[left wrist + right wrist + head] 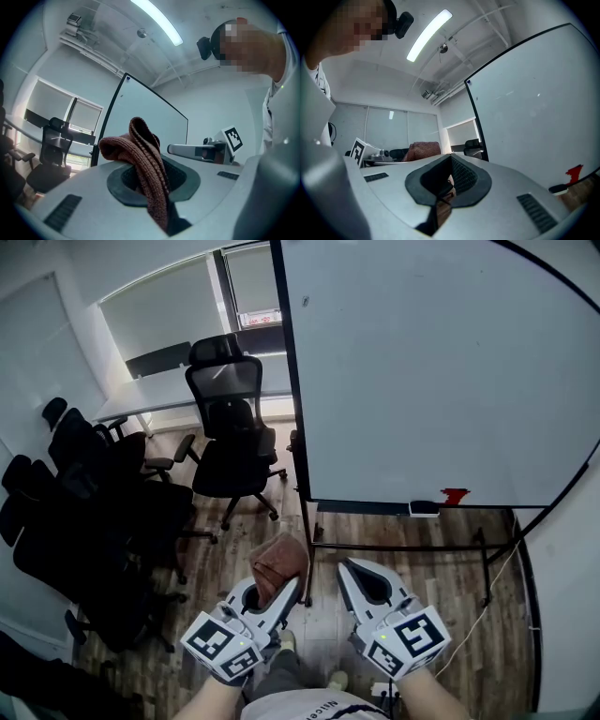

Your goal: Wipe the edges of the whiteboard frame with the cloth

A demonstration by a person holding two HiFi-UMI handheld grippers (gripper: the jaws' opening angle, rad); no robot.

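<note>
The whiteboard (441, 371) stands ahead and to the right, with a thin black frame (289, 381) down its left side and along its bottom. In the head view my left gripper (281, 592) is low and left of centre, shut on a brown knitted cloth (278, 563) that bunches above its tips. The cloth (143, 159) fills the jaws in the left gripper view, with the whiteboard (140, 117) behind it. My right gripper (349, 568) hangs beside it, shut and holding nothing. Both grippers are well below and short of the board's frame (476, 117).
A black office chair (230, 427) and a white desk (178, 390) stand left of the board. More dark chairs (84, 484) crowd the left side. The board's stand bar (403, 547) crosses the wooden floor. An eraser (424, 508) and a red item (455, 494) rest on the board's ledge.
</note>
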